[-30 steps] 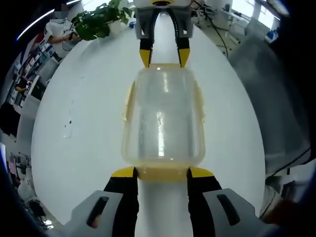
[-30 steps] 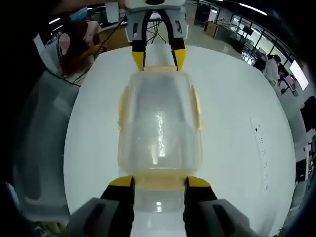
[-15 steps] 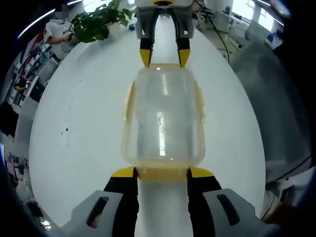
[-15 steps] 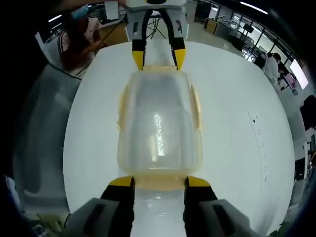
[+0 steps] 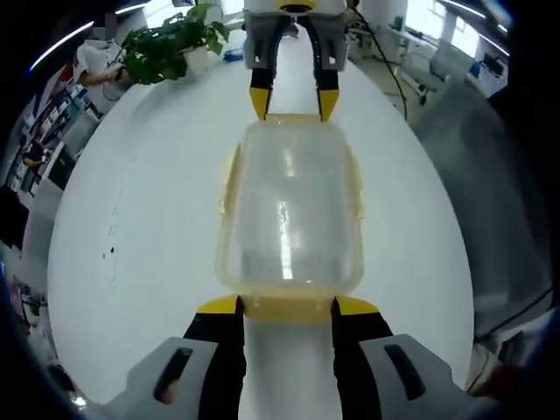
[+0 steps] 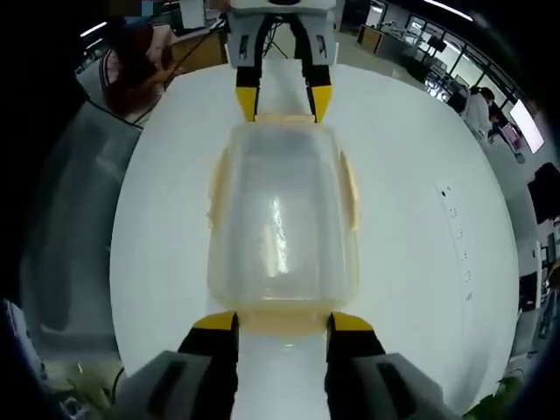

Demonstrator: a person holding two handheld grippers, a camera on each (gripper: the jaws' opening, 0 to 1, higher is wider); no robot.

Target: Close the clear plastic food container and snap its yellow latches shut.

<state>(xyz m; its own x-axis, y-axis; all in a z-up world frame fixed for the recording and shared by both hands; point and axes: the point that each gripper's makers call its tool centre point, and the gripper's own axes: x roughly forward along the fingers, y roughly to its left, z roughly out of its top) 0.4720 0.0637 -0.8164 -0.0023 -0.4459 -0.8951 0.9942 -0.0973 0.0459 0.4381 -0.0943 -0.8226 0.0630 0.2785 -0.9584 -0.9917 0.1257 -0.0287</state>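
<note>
The clear plastic container (image 5: 289, 210) with its lid on lies lengthwise between both grippers above the white table (image 5: 131, 227). Yellow side latches (image 5: 229, 179) run along its long edges. My left gripper (image 5: 286, 306) has its jaws tight against the near yellow end latch (image 5: 289, 311). The right gripper (image 5: 293, 101) meets the far end from the opposite side. In the right gripper view the same container (image 6: 282, 210) fills the middle. There my right gripper (image 6: 282, 322) clamps its near end latch (image 6: 282, 325), and the left gripper (image 6: 283, 103) holds the far end.
A potted plant (image 5: 166, 44) stands at the table's far edge. A grey chair (image 5: 499, 175) sits off the right side, seen as a grey chair (image 6: 61, 219) on the left in the right gripper view. A seated person (image 6: 131, 79) is beyond the table.
The table marks and room have slid a little in both views while the container stays fixed between the jaws. Both grippers keep their hold.
</note>
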